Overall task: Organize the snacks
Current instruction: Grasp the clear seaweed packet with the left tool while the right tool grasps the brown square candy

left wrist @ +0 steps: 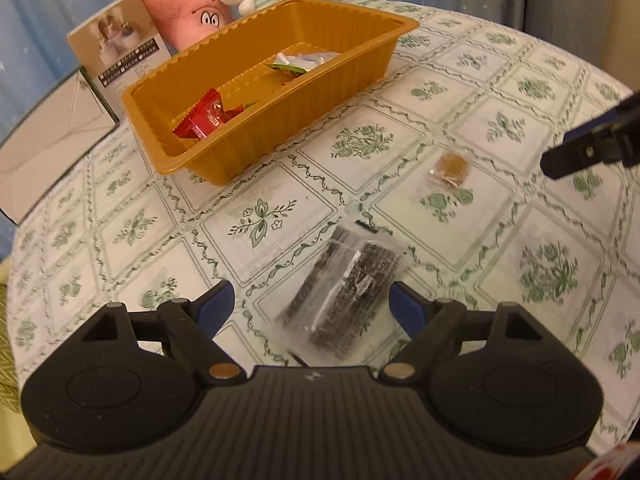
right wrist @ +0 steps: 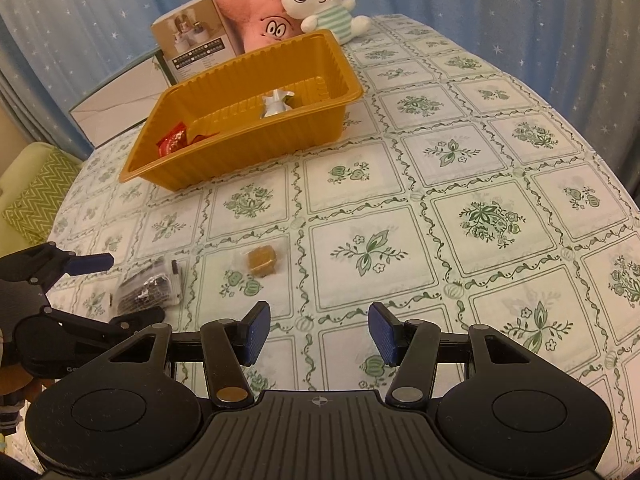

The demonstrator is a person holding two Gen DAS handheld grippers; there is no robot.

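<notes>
Snacks: a dark seaweed pack [left wrist: 352, 300] in clear wrap lies between the wide-spread left hand-held gripper [left wrist: 312, 304]; right hand-held gripper [right wrist: 318, 330] gapes empty.

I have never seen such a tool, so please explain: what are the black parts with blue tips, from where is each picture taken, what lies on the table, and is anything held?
These are two handheld grippers, each with a camera looking along its fingers. One picture is from the left gripper, the other from the right gripper. On the tablecloth stand an orange tray with a few wrapped snacks, a box and two plush toys. Two snacks lie loose: a dark packet and a small brown candy. The left gripper is open around the packet, not pressing it. The right is open and empty. Nothing is held.
</notes>
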